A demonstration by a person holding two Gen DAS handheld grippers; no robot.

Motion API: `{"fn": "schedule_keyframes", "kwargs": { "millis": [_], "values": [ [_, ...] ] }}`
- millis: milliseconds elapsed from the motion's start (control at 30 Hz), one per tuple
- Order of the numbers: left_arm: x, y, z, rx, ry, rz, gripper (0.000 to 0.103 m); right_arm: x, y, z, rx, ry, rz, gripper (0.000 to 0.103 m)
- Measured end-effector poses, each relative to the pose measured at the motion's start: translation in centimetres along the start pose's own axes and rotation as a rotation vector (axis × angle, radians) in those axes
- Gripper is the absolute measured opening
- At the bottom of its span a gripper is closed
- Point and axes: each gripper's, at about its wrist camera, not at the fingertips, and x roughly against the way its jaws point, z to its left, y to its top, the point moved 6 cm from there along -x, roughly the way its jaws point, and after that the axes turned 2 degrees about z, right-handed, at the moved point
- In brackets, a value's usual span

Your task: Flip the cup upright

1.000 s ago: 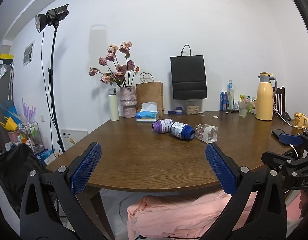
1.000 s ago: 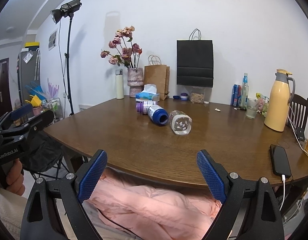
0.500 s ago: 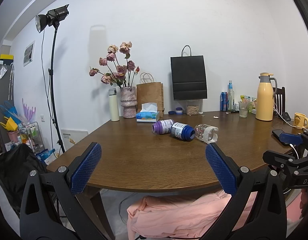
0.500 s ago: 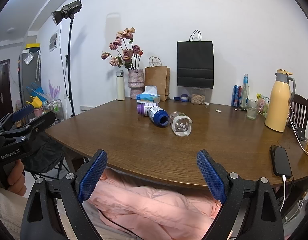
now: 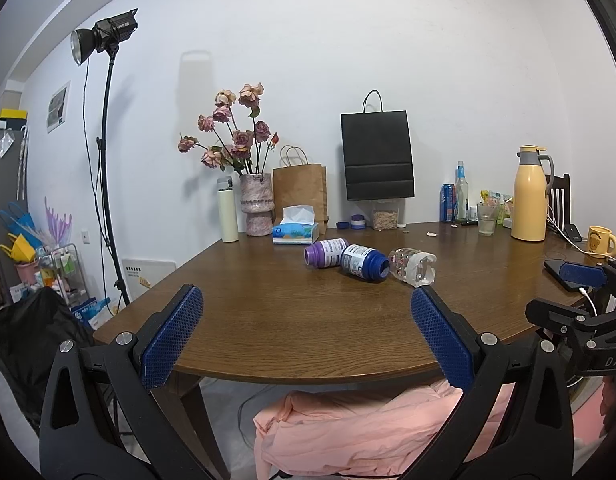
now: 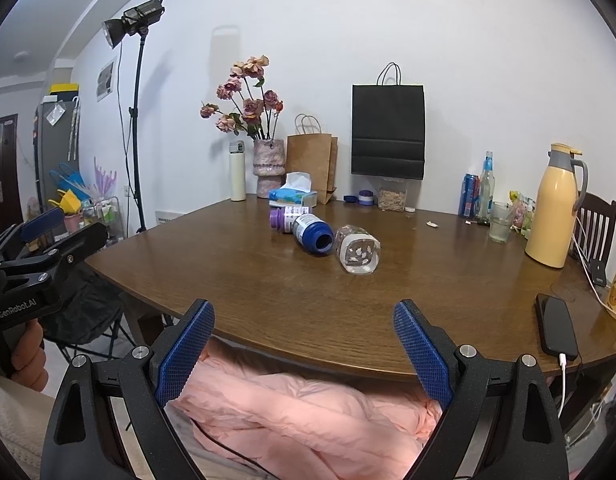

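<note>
Three cups lie on their sides in a row on the brown table (image 5: 268, 320): a purple cup (image 5: 325, 252), a dark blue cup (image 5: 365, 262) and a clear patterned cup (image 5: 412, 266). They also show in the right wrist view: purple (image 6: 287, 218), blue (image 6: 313, 233), clear (image 6: 356, 250). My left gripper (image 5: 306, 334) is open and empty at the table's near edge. My right gripper (image 6: 304, 352) is open and empty, also short of the cups.
A vase of flowers (image 5: 256, 208), a tissue box (image 5: 296, 231), paper bags (image 5: 376, 160), a yellow thermos jug (image 6: 551, 216), a glass (image 6: 500, 227), a mug (image 5: 599, 241) and a phone on a cable (image 6: 555, 330) stand around the table. A pink garment (image 6: 300, 412) lies below its edge.
The right gripper has edged slightly forward toward the table. The left gripper and the cups have not moved.
</note>
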Motion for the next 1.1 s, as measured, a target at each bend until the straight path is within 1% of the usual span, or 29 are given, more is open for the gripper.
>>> {"fn": "schedule_keyframes", "kwargs": {
  "millis": [667, 833, 900, 1000, 1100],
  "values": [
    [0.0, -0.1, -0.2, -0.001, -0.004, 0.002, 0.103, -0.3, 0.2, -0.4, -0.006, -0.012, 0.014, 0.095],
    [-0.1, -0.2, -0.3, 0.0, -0.012, 0.013, 0.103, -0.4, 0.2, -0.4, -0.01, -0.009, 0.019, 0.095],
    [-0.3, -0.2, -0.3, 0.001, -0.026, 0.017, 0.103, -0.7, 0.4, -0.7, -0.022, -0.001, 0.019, 0.095],
    [-1.2, 0.3, 0.0, 0.027, -0.028, 0.001, 0.103, -1.2, 1.2, -2.0, -0.093, 0.036, -0.012, 0.095],
    [-3.2, 0.7, 0.4, 0.057, -0.073, 0.024, 0.103, -2.6, 2.1, -3.7, -0.17, 0.054, -0.021, 0.095]
  ]
}}
